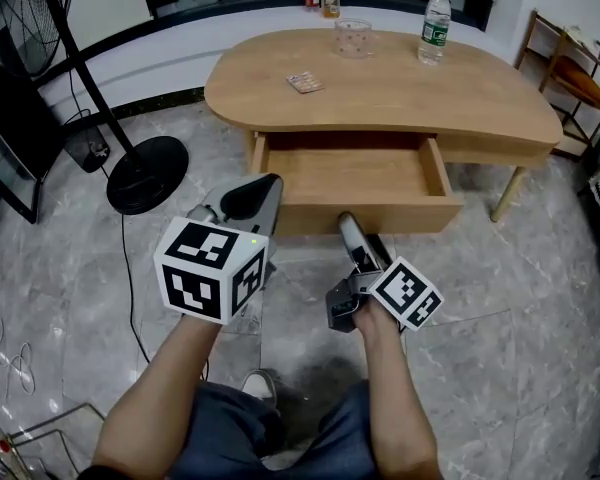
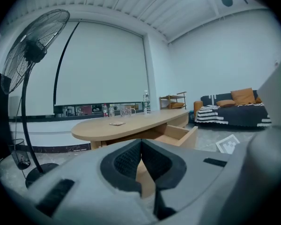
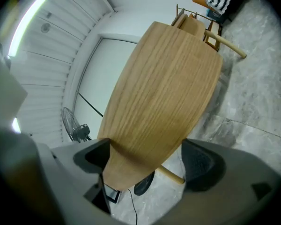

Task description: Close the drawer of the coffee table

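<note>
The wooden coffee table (image 1: 400, 88) stands ahead with its drawer (image 1: 355, 173) pulled out toward me and empty. My left gripper (image 1: 252, 196) hovers just left of the drawer front (image 1: 380, 216), jaws shut on nothing. In the left gripper view the left gripper (image 2: 140, 146) has its pads pressed together, with the open drawer (image 2: 180, 134) beyond. My right gripper (image 1: 350, 230) sits low against the drawer front. In the right gripper view the right gripper (image 3: 147, 161) is open, and the wooden drawer front (image 3: 164, 93) fills the space between the jaws.
On the tabletop are a water bottle (image 1: 435, 23), a clear glass cup (image 1: 353, 38) and a small packet (image 1: 304, 82). A floor fan's round base (image 1: 147, 173) and its cable lie left. A wooden rack (image 1: 570, 78) stands right. A sofa (image 2: 239, 109) is farther off.
</note>
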Demonstrator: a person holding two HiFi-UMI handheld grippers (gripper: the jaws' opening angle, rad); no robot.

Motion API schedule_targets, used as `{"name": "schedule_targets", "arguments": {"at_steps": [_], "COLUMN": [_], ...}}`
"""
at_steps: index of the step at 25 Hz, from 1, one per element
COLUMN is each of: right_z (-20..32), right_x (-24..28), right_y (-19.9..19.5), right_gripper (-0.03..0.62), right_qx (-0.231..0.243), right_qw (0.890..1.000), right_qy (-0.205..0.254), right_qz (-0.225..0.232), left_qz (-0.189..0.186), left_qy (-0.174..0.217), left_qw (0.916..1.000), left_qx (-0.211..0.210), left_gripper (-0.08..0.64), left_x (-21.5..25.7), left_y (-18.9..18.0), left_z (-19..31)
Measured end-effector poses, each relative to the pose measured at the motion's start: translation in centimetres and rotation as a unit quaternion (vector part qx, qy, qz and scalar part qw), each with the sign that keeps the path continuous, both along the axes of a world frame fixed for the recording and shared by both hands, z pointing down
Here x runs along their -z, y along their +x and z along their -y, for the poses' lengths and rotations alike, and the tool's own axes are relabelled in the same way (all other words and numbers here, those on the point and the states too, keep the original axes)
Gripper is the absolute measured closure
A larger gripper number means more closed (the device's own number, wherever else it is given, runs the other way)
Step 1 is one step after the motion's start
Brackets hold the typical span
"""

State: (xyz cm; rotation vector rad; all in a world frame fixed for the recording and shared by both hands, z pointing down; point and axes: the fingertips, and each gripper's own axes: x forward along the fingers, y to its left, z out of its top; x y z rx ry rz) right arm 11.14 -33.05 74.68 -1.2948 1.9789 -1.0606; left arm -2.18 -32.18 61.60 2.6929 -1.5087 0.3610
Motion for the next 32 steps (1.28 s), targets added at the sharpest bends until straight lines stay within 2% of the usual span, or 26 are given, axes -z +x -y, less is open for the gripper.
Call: {"name": "schedule_targets", "arguments": {"at_steps": [4,11,18,23,28,32], "right_z": [0.3,1.5,3.5,4.8,6.7,8.7], "right_x": [0.8,1.0,1.0,0.9,0.9,0.9], "right_y": [0.4,0.3,0.0,0.1,0.1,0.1], "right_gripper": [0.13,0.13,0.13,0.13,0.13,0.133], "right_qx": [-0.012,-0.007,0.001,-0.008,-0.015,-0.018], "right_qw": [1.0,1.0,1.0,1.0,1.0,1.0], "right_qy": [-0.011,-0.021,-0.026,-0.019,-0.01,-0.003], "right_qz": [0.005,0.006,0.003,0.007,0.013,0.017], "left_qz": [0.001,0.006,0.004,0.01,-0.009,-0.003], "left_qy": [-0.001,0.012,0.004,0.0,-0.016,-0.019], "left_qw": [1.0,0.9999,0.9997,0.9992,0.999,0.9986], "left_qx": [-0.004,-0.005,-0.022,-0.039,-0.04,-0.05], "left_gripper": [0.555,0.555,0.555,0.555,0.555,0.555], "left_x": [0.0,0.3,-0.5,-1.5,-2.6,-3.7], "left_y": [0.2,0.6,2.1,2.9,2.9,3.5], "left_z": [-0.2,0.0,0.9,1.6,3.0,4.6]}}
